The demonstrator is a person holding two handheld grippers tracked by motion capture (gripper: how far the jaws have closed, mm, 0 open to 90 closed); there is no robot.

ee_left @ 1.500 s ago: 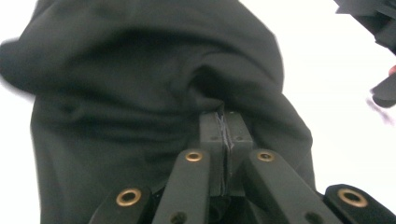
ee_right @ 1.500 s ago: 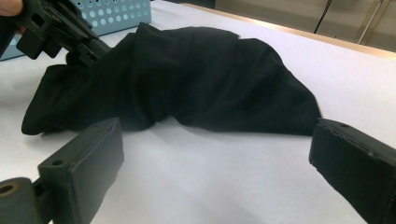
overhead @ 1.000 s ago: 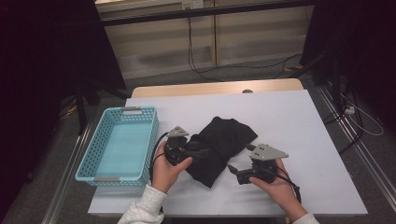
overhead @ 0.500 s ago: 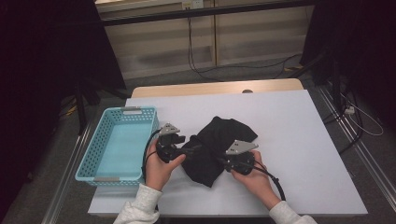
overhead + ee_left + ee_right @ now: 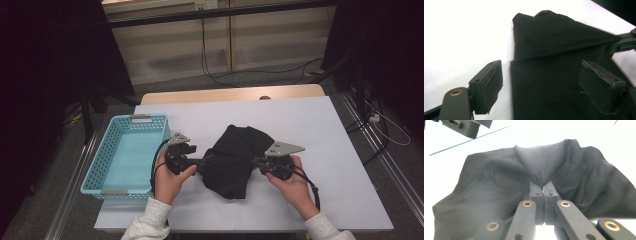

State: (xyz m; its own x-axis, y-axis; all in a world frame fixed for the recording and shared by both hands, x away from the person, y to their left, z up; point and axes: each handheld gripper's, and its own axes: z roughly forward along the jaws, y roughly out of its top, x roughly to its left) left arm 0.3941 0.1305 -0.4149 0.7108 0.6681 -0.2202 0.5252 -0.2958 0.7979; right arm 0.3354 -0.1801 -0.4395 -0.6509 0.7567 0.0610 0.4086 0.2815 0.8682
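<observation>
Roughly midway, as judged: a black garment [image 5: 231,160] was left crumpled on the white table [image 5: 325,150], not yet folded or moved; the blue basket [image 5: 125,152] just beyond the left gripper was seen with nothing inside. The cloth was stretched between the two tools. The right gripper [image 5: 542,188] was pressed together on a pinch of fabric at its tips, the rest of the garment spread ahead of it and pulled into a taut ridge. The left gripper [image 5: 540,77] was spread wide, its jaws having just been opening; the garment's edge was caught between them but no pad was pressed on it, one pad over bare table, the other over cloth. A left-side grip was judged outstanding.
</observation>
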